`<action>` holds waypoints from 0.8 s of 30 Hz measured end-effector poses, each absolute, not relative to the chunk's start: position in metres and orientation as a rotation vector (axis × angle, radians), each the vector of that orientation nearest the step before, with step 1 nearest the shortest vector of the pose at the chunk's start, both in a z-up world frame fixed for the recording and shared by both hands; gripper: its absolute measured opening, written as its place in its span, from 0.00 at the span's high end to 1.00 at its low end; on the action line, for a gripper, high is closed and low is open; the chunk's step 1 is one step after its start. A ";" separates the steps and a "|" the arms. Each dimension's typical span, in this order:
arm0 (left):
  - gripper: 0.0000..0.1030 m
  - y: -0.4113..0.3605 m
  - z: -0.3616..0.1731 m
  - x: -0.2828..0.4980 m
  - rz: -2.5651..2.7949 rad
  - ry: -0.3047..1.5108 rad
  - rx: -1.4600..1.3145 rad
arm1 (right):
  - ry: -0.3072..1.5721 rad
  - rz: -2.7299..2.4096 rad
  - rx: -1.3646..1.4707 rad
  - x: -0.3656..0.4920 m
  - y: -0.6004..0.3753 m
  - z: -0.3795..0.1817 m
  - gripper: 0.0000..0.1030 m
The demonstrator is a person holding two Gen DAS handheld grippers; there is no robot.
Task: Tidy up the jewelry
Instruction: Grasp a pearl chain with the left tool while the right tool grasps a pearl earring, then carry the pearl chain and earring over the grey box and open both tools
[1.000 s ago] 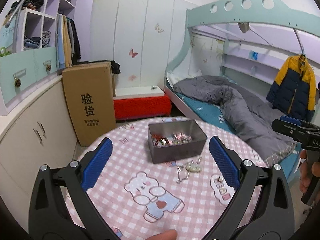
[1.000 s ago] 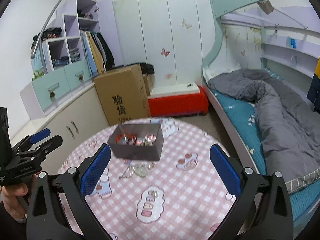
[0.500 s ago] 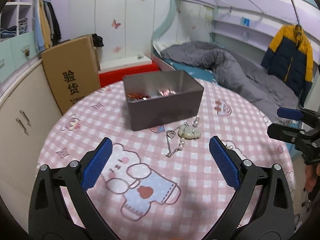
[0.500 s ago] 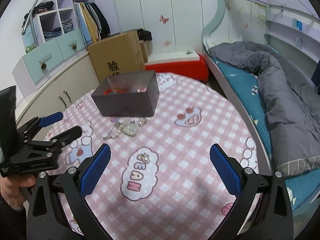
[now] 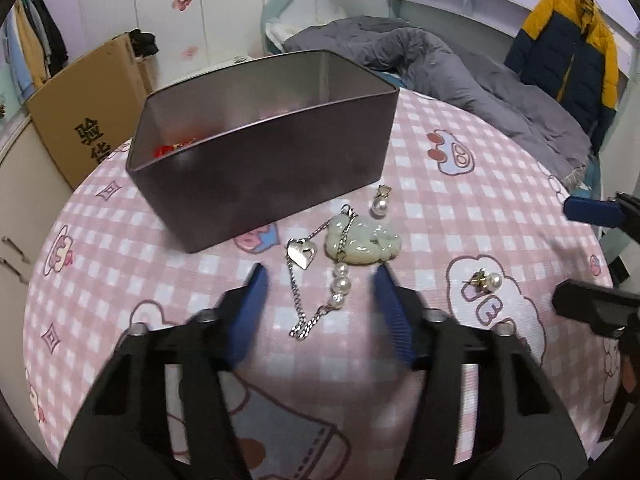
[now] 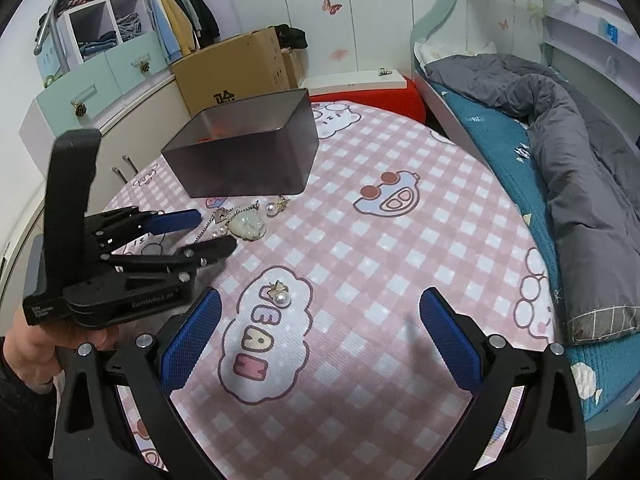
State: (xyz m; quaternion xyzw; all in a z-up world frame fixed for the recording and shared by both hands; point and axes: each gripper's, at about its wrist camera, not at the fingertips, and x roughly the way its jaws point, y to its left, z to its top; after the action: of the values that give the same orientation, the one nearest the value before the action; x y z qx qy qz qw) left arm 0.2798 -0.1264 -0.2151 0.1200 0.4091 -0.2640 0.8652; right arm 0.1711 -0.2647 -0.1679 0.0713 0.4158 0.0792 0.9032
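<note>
A dark metal box (image 5: 264,148) with jewelry inside stands on the round pink checked table (image 5: 460,216). In front of it lie a silver chain with a heart charm (image 5: 301,254), a pale green jade pendant (image 5: 362,240) with pearls, a pearl drop (image 5: 379,205) and a pearl stud earring (image 5: 489,280). My left gripper (image 5: 320,280) is open, low over the table, its tips on either side of the chain and pearls. My right gripper (image 6: 320,316) is open and empty, just short of the pearl stud earring (image 6: 280,296). The box also shows in the right wrist view (image 6: 248,152).
A cardboard box (image 6: 236,72) and a red bench (image 6: 360,88) stand beyond the table. A bed with a grey duvet (image 6: 560,128) runs along the right. Cabinets (image 6: 92,80) line the left wall. The table edge drops off close on the right.
Both grippers have moved forward and down toward the table. My left gripper's tips now straddle the chain and pearls; its jaws have narrowed somewhat. The right gripper has come nearer the pearl earring.
</note>
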 end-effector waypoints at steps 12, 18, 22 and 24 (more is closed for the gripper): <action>0.91 -0.082 -0.210 0.264 -0.582 0.878 0.096 | 0.902 0.224 0.069 0.188 -0.239 -0.187 0.40; 0.91 -0.059 -0.192 0.252 -0.579 0.845 0.032 | 0.885 0.213 -0.031 0.187 -0.225 -0.190 0.80; 0.91 -0.050 -0.176 0.245 -0.584 0.810 0.012 | 0.885 0.247 -0.008 0.183 -0.225 -0.189 0.91; 0.91 -0.046 -0.169 0.241 -0.590 0.792 0.000 | 0.879 0.263 0.008 0.179 -0.225 -0.185 0.91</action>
State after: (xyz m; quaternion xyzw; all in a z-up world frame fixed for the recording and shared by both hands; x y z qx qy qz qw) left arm 0.2408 -0.0458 -0.1693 0.0001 0.3801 -0.2831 0.8806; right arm 0.1795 -0.2246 -0.1849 0.0037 0.4243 0.1269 0.8966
